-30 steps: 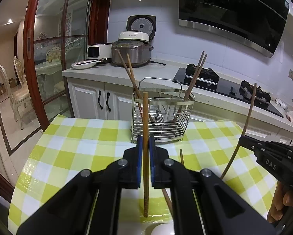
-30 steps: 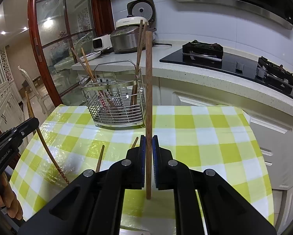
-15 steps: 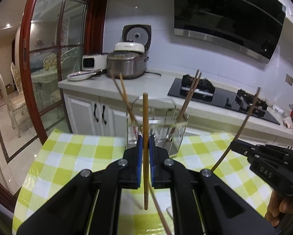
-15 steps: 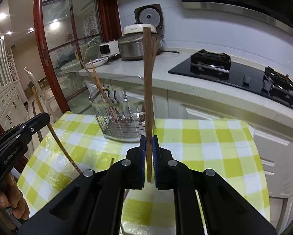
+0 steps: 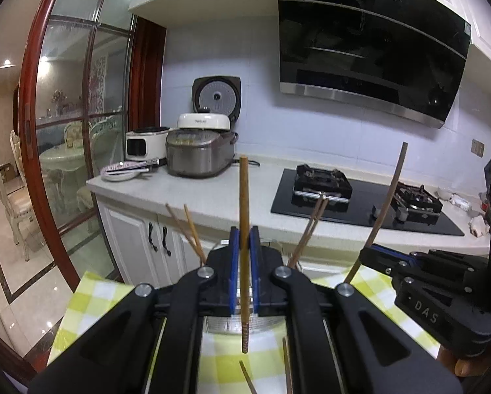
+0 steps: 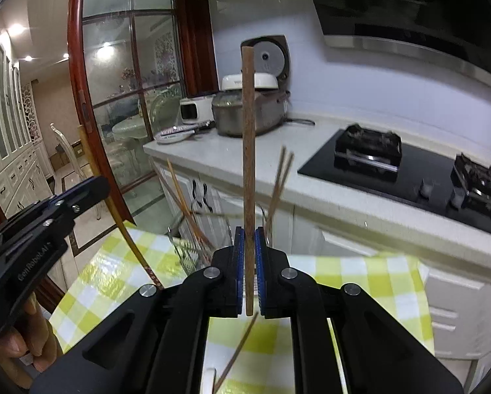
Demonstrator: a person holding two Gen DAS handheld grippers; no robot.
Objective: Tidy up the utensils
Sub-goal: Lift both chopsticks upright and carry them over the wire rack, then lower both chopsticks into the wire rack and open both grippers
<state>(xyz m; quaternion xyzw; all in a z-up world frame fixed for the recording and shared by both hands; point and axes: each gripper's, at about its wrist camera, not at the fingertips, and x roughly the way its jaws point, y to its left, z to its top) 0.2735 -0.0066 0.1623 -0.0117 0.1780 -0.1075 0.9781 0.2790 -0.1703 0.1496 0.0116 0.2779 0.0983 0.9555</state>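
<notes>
Upright chopstick (image 5: 244, 216) clamped between left gripper (image 5: 244, 239) jaws, above checked tablecloth (image 5: 225, 361).

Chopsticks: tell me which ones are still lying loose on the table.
The two chopsticks lying flat on the checked tablecloth, below the left gripper; others stand in the wire rack or are clamped upright in grippers.

A kitchen scene. A white worktop (image 5: 212, 193) runs along the back wall, carrying a brown rice cooker (image 5: 199, 151) with its lid raised, a small white appliance (image 5: 145, 144) to its left, and a plate (image 5: 120, 172) in front of that. A black gas hob (image 5: 360, 200) is set into the worktop, under a black range hood (image 5: 370, 46). A yellow checked tablecloth (image 6: 360, 272) lies in the foreground. At left, a red-framed glass door (image 5: 81, 131) shows a dining room with pale chairs (image 5: 12, 197).
</notes>
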